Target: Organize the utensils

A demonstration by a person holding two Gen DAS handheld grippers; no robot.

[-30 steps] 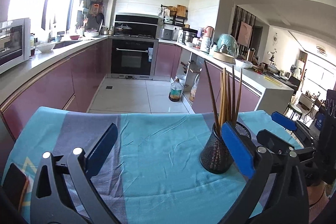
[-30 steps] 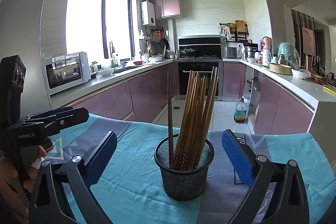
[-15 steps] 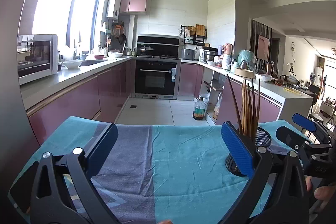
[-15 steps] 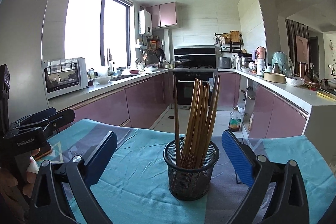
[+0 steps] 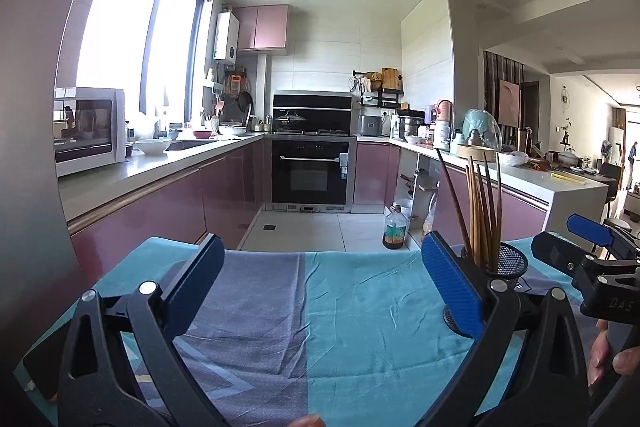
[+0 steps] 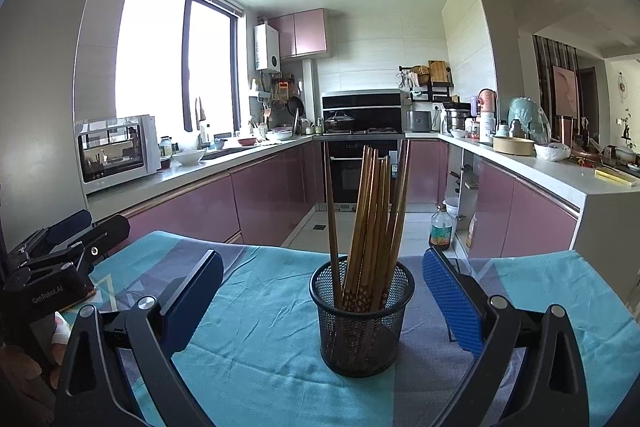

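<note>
Near the middle of the bench (image 6: 256, 355), on a teal and grey cloth (image 5: 360, 327), stands a black mesh cup (image 6: 362, 323) holding a bundle of wooden chopsticks (image 6: 370, 223), upright and fanned a little, one darker stick leaning off to the left of the rest. In the right wrist view the cup sits squarely between the blue pads of the right tool (image 6: 322, 301), whose jaws stand wide apart and touch neither the mesh nor the sticks; whether the cup lies level with the pads or a little beyond them is hard to judge through the fisheye. In the left wrist view the same cup is mostly hidden behind the right-hand pad of the left tool (image 5: 322, 287), so only part of its rim, a sliver of its base and the upper lengths of the chopsticks show. That left tool is also spread open, with only wrinkled cloth between its pads. The other handheld unit intrudes at each frame's edge, cut off, with fingertips (image 5: 608, 359) partly visible at the lower right. Beyond the bench lie purple cabinets (image 6: 264, 203), an oven (image 5: 312, 183) and a microwave (image 6: 116, 151); the far counter clutter is too small to name.
</note>
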